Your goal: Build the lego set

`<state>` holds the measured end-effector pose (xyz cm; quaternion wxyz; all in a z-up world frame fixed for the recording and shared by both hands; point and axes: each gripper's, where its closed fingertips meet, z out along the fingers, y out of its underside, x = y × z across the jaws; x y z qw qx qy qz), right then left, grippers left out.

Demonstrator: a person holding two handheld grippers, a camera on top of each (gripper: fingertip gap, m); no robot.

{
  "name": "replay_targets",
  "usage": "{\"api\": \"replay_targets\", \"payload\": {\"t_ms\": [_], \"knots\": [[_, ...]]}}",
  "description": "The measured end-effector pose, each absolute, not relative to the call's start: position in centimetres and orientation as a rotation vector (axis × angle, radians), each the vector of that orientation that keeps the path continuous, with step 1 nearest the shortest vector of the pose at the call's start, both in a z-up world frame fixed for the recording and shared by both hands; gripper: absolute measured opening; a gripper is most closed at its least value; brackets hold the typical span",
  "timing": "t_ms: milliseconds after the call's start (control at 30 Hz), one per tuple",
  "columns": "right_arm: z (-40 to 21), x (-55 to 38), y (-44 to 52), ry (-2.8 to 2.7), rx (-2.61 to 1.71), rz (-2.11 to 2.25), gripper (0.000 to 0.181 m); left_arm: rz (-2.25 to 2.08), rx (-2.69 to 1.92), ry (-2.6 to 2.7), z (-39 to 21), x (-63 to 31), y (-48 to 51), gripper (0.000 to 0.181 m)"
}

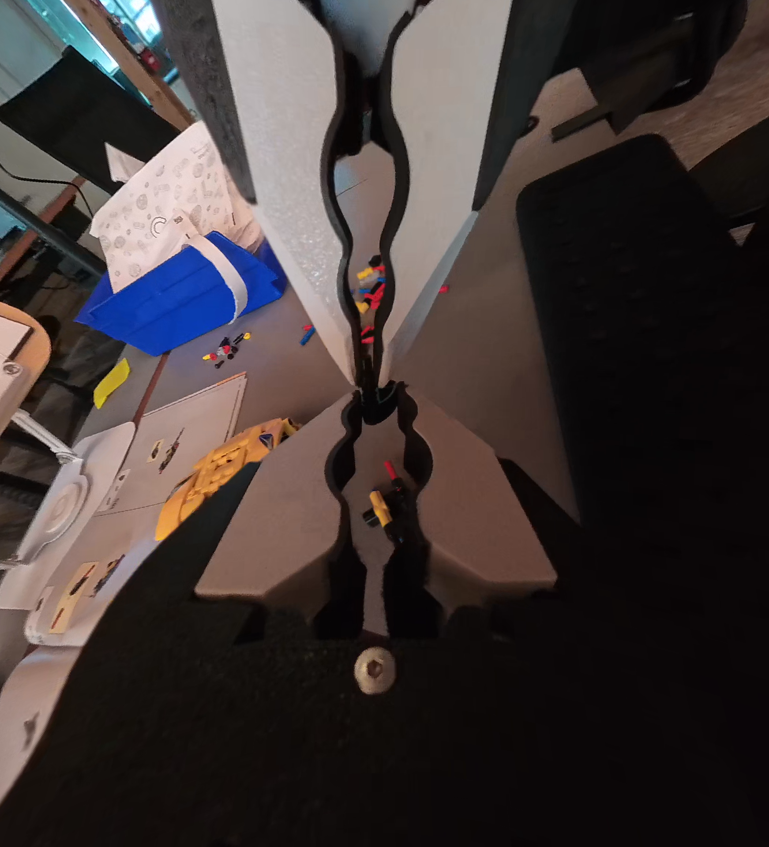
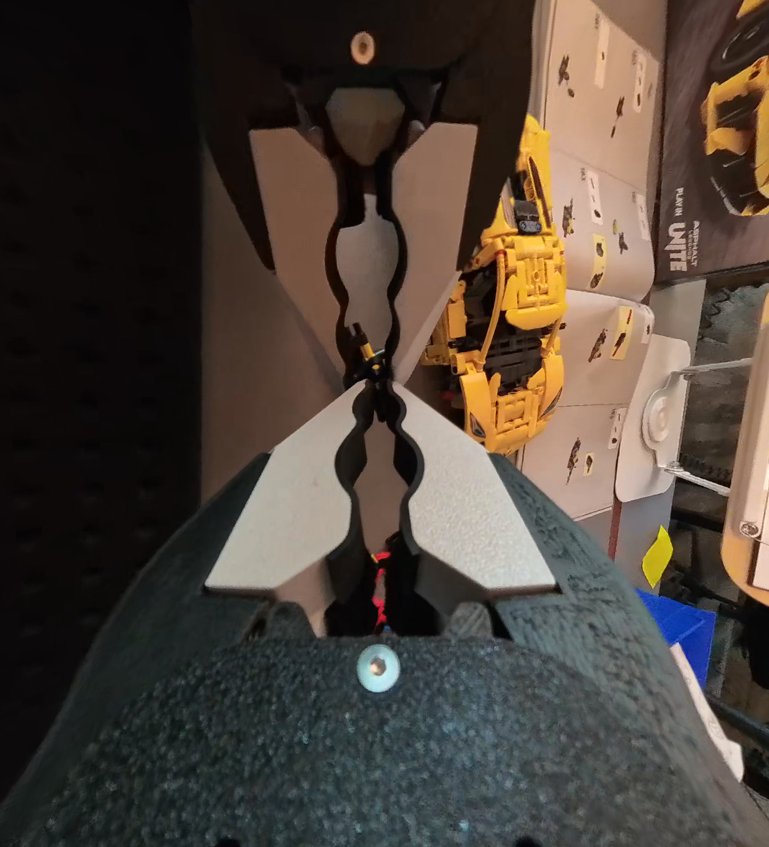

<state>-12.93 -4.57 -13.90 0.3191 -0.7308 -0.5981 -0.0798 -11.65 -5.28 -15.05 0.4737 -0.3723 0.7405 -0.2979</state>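
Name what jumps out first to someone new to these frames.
The two grippers meeting tip to tip at frame centre, left gripper and right gripper both pinching one small black-and-yellow lego piece. Next, the half-built yellow lego car lying on open instruction sheets beside them.

Grey table [image 1: 456, 321] — loose bricks [image 1: 226, 349], blue bin [image 1: 180, 298], yellow car [image 2: 515, 321], booklet [image 2: 602, 137].
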Motion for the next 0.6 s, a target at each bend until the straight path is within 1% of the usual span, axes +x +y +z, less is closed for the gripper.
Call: {"api": "replay_targets", "payload": {"t_ms": [300, 600], "knots": [[-13.0, -12.8, -5.2, -1.403, -1.923, 0.144, 0.004, -0.866, -0.930, 1.784, -14.1, -11.7, -6.0, 0.014], [-14.0, -12.6, -5.5, -1.437, -1.973, 0.168, 0.004, -0.861, -0.947, 1.821, -15.1, -11.5, -6.4, 0.013]]}}
